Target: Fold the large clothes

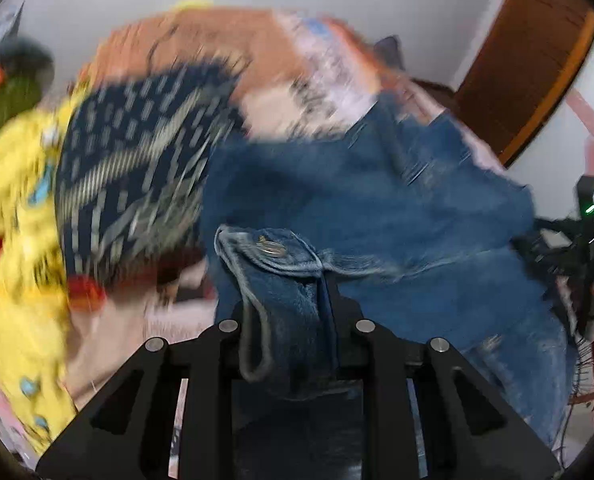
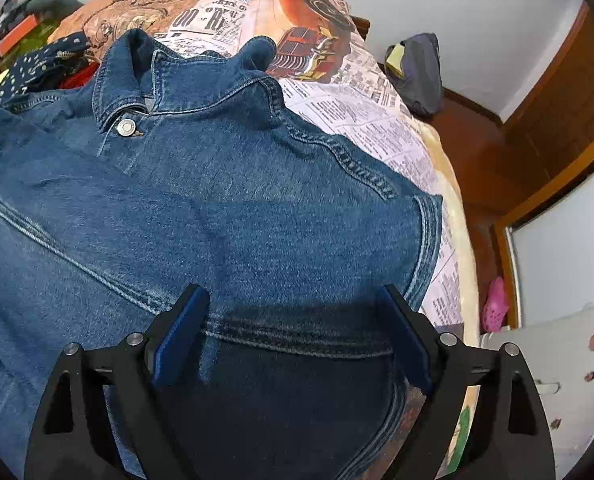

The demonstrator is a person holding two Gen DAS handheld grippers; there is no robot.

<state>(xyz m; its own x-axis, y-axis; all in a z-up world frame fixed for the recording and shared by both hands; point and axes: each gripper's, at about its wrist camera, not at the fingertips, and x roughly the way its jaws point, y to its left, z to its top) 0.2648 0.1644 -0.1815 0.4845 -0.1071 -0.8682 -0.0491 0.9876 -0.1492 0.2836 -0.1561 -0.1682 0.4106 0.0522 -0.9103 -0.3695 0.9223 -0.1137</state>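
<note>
— Denim fills both views. What sits at the far left?

— A yellow printed cloth [image 1: 21,216] bunched at the bed's edge, then a navy cloth with pale dashes [image 1: 133,168] beside it, both blurred in the left wrist view. Neither seems part of the fold in hand.

— And the left gripper [image 1: 289,320]?

— Its fingers are clamped on a cuff-like end of the blue denim jacket [image 1: 377,208], a metal button [image 1: 271,246] showing just above the grip. The cloth trails from there toward the bed, so the pinch looks meant to carry a sleeve across the body. The blur suggests a quick move.

— Where does the jacket lie?

— Spread front-up on the bed with the newspaper-print cover [image 2: 361,108], collar toward the far end, collar button [image 2: 127,126] fastened. Flat like that, it gives a base to fold onto.

— The right gripper [image 2: 293,320]?

— Its blue-padded fingers [image 2: 181,336] stand wide apart over a stitched seam near the jacket's right side, holding nothing. Whether they touch the cloth I cannot tell. My guess: it waits to pin or pick up that side.

— Farther right?

— A grey bag [image 2: 421,72] by the wall, well apart from the jacket, then a brown wooden door [image 2: 561,96].
</note>
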